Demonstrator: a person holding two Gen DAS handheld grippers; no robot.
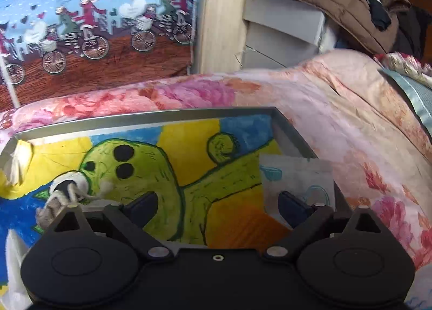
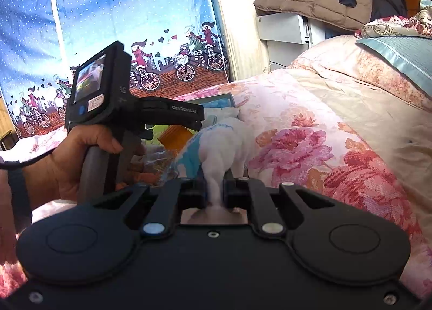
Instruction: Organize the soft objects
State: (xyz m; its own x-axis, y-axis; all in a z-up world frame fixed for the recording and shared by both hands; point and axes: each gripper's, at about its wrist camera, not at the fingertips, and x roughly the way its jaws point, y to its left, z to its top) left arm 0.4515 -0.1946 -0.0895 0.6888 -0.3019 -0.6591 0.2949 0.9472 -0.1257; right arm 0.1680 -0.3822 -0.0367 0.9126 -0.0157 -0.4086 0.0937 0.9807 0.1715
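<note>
- Left gripper (image 1: 217, 206): jaws wide apart, holding nothing, above the painted cloth (image 1: 172, 164) in the box (image 1: 151, 117).
- Right gripper (image 2: 214, 191): jaws pinched tight on a white cloth (image 2: 224, 148), over the bed (image 2: 337, 134).

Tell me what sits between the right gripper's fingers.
A pinched fold of the white cloth fills the right gripper, seen in the right wrist view.

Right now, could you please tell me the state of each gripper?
Left gripper: open, empty, above the painted tray.
Right gripper: shut on a white soft cloth.
</note>
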